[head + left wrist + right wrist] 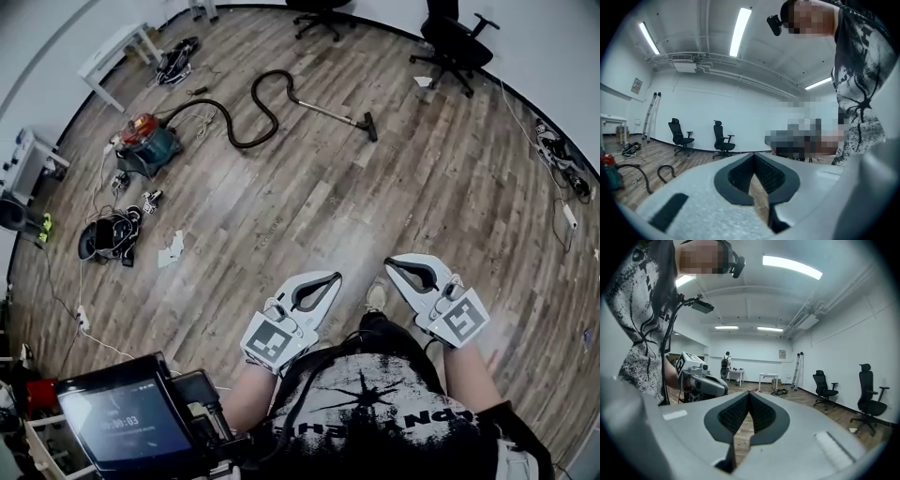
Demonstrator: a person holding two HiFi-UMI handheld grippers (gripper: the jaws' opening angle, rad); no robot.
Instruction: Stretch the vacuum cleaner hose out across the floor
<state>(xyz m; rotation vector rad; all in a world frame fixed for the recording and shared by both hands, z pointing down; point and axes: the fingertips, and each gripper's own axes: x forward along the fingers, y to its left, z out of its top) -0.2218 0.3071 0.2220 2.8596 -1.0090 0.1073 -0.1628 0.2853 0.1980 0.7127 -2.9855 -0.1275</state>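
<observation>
**Canister** (148, 145): red and teal vacuum body on the wood floor (309, 202). It is the reference point for every entry below.

**Hose** (246, 143): black. It leaves the canister's right side, sags into a U just right of the canister, then rises into a curl further right, on the side away from the person. It lies bent and not drawn straight. Its overall long axis runs rightward from the canister.

**Wand** (325, 110): rigid tube continuing from the curl and slanting right, back toward the person. It ends in the floor head (369, 125), the part of the cleaner farthest right of the canister.

**Left gripper** (335, 278): right of the canister and far nearer the person. Its jaws are clenched together with nothing between them. Its tips point toward the wand end, and it is well apart from the hose, which lies ahead of it and to its left.

**Shoe** (376, 297): between the two grippers.

**Right gripper** (391, 264): further right of the canister than the floor head. Its jaws are closed on nothing, it is held level, and it is well apart from the hose.

**Office chair** (457, 42): far right of the canister, by the wall.
</observation>
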